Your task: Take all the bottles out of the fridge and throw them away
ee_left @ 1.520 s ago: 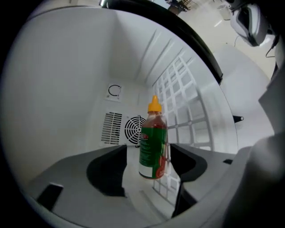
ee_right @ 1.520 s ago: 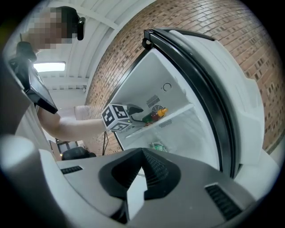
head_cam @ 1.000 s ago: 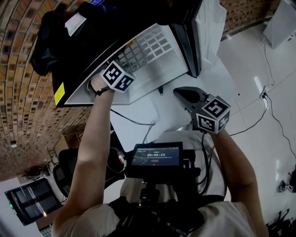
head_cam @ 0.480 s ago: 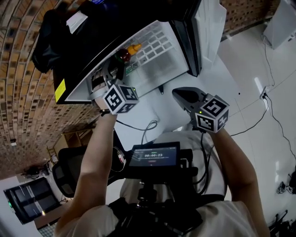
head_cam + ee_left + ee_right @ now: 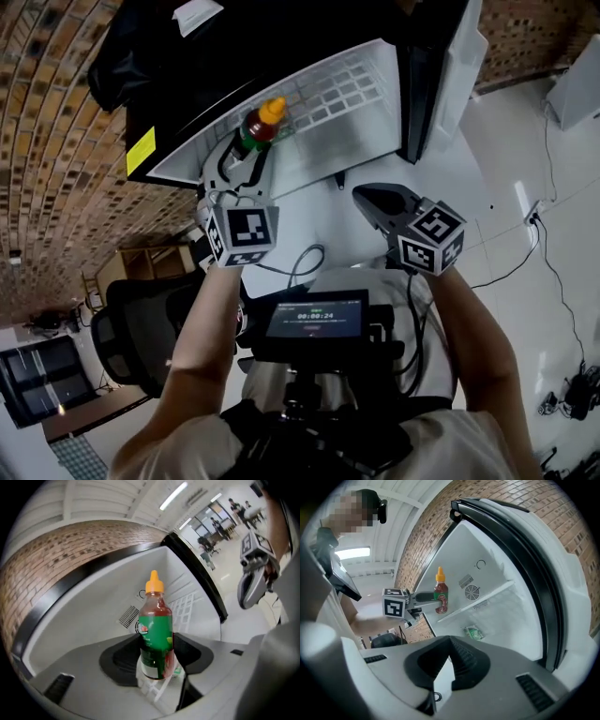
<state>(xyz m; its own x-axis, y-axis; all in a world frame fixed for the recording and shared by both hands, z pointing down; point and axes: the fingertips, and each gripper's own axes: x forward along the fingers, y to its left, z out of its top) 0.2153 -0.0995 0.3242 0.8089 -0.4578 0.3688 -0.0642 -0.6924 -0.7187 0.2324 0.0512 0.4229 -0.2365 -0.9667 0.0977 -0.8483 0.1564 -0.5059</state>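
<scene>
One bottle [image 5: 260,127], orange-capped and green-labelled, is clamped near its base in the left gripper [image 5: 242,152], seen from the head camera against the white inside of the open fridge [image 5: 347,103]. The fridge door [image 5: 452,56] stands swung wide at the right. The right gripper [image 5: 366,197] hangs apart from the fridge, over a pale glossy floor [image 5: 511,122]. A brick wall [image 5: 47,150] fills the left side, with a black office chair [image 5: 131,328] below it and a small lit screen [image 5: 317,316] on the person's chest rig.

From the left gripper view, the bottle stands nearly upright between the two dark jaws, which press on its lower body; red liquid shows above and below the label. Behind it lie a slotted vent grille [image 5: 126,617] and a white wire shelf [image 5: 186,610] in the fridge's back wall. Strip lights [image 5: 174,494] run along a slatted ceiling, and several people [image 5: 234,508] stand far off in a bright open room.

From the right gripper view, that gripper's jaws are pressed together with nothing between them. Ahead, the other gripper, with its marker cube [image 5: 395,604], holds the bottle level with the front edge of a fridge shelf [image 5: 480,601]. A green packet [image 5: 474,632] lies on the fridge's lower surface, under a round fan vent [image 5: 472,592].
</scene>
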